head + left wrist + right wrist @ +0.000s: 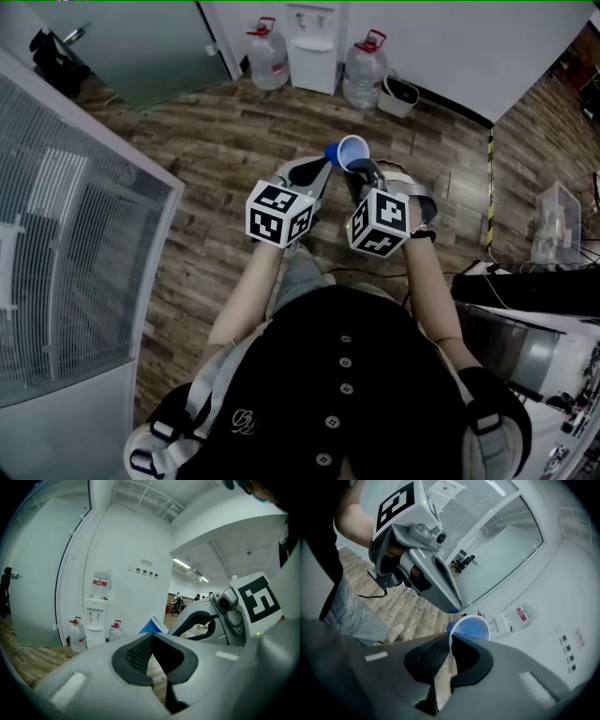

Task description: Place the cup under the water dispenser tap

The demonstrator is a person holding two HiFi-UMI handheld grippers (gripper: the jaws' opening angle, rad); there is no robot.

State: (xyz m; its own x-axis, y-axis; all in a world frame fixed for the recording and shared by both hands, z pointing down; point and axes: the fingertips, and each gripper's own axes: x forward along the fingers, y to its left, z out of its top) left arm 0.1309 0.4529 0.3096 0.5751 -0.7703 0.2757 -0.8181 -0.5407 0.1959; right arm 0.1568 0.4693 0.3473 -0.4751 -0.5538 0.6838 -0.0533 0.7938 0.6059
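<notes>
Above the floor (216,141), the right claw (451,644) grips the blue cup (469,627) by its rim. Only the left gripper view shows the left claw (151,637) closed, empty.

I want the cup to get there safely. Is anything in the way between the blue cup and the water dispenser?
Nothing visible. The right tongs hold the cup, and only wooden floor lies between it and the water dispenser. Two big bottles stand beside the dispenser, not in front.

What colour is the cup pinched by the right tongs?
Blue. The small plastic cup shows best in the right gripper view.
</notes>
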